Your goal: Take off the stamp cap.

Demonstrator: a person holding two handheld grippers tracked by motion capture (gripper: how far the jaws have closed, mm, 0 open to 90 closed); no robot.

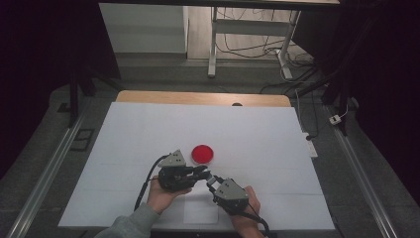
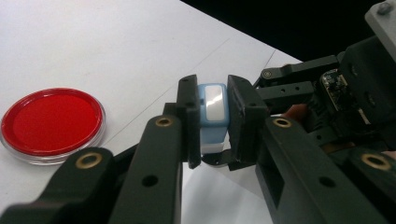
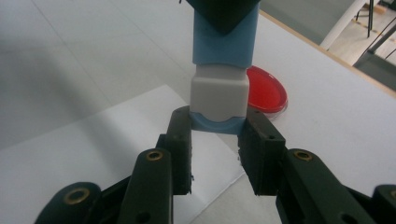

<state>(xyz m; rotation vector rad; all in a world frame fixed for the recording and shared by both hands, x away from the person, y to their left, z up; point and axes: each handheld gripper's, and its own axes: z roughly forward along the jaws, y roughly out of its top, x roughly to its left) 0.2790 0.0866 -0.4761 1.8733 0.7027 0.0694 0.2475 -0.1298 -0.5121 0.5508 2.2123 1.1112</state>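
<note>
Right gripper (image 3: 215,126): nearest to you, low on the table; its jaws pinched the rounded blue end of the small block.
Left gripper (image 2: 212,121): just beyond and to the left; its jaws were pressed on the block's blue body from both sides.
Block (image 3: 223,65): a small blue and grey piece, held off the table between your two grippers, where their tips met.
Long axis: it ran from one gripper to the other, so in the right gripper view it stood straight ahead of the jaws, blue end, grey band, then blue body.
Nearer hand: neither; both held it, one at each end.
Coming move, as a judgement: a pull apart along that axis seemed likely, and a sideways tug could have twisted the block in the jaws.
Red dish (image 1: 202,154): farther off, flat on the white table (image 1: 148,129), apart from both grippers.
</note>
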